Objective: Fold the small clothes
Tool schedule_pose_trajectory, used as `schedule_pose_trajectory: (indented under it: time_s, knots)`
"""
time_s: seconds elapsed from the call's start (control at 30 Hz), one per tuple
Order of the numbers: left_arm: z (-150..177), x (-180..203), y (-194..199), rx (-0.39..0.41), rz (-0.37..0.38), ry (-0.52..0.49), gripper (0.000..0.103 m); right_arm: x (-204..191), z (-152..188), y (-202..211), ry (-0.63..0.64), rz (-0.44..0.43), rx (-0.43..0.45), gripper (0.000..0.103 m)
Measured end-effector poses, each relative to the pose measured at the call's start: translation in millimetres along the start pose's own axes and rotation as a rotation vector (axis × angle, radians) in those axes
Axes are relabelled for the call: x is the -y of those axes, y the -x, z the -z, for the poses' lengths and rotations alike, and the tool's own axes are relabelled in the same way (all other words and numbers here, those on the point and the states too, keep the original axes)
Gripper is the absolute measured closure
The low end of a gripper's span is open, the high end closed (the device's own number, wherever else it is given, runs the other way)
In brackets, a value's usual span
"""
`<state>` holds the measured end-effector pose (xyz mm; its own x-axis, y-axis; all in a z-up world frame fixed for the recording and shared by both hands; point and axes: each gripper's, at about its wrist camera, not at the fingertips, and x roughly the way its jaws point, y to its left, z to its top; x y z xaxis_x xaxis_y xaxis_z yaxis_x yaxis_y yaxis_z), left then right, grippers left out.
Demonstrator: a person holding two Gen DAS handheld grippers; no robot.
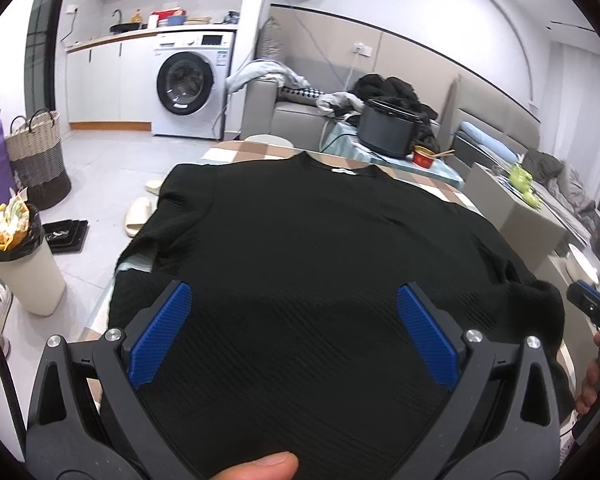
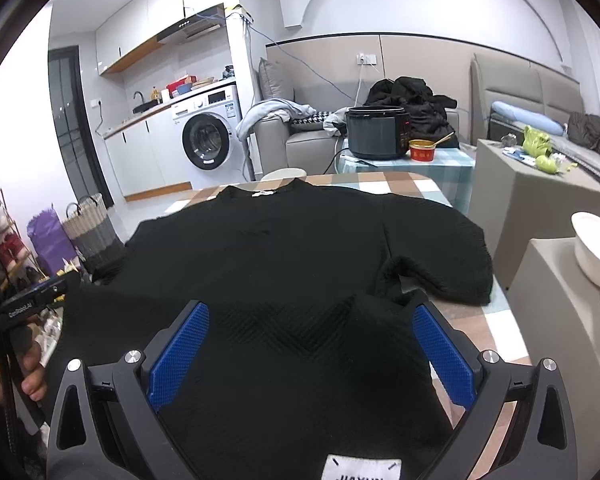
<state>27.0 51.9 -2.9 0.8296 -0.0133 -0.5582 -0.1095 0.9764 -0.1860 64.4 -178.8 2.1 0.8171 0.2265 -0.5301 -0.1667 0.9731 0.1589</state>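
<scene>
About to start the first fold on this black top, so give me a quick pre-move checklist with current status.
1. Left gripper open, over the hem: ok.
2. Right gripper open, over the hem: ok.
3. Black top spread on the checked table: ok.
4. Right sleeve flat: not ok, bunched where it meets the body.
5. Left sleeve on the table: not ok, it hangs over the edge.
6. Fabric between the pads: cannot tell.

Black shirt (image 1: 300, 248) flat on checked table (image 1: 236, 152), between left gripper's (image 1: 294, 306) wide-apart jaws.
</scene>
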Motion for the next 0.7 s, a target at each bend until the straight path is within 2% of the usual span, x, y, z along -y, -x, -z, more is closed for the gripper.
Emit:
schedule_pose_trajectory:
  time_s: [0.17,0.4,0.53,0.7]
  knots:
    - [-17,-22,-7,0.004,-0.053,0.021,0.001,15,-13,-15,-0.066,-0.015,-0.029,0.0]
    - [-36,-49,-27,-0.016,-0.113,0.062,0.001,62,-26,-47,-0.265,-0.04,-0.103,0.001]
    - [-44,-54,-44,-0.04,-0.117,0.059,0.013,90,-31,-59,-0.364,-0.021,-0.135,0.013]
    - [-49,-52,-67,-0.076,-0.123,0.033,0.017,134,-30,-77,-0.51,0.038,-0.193,0.02]
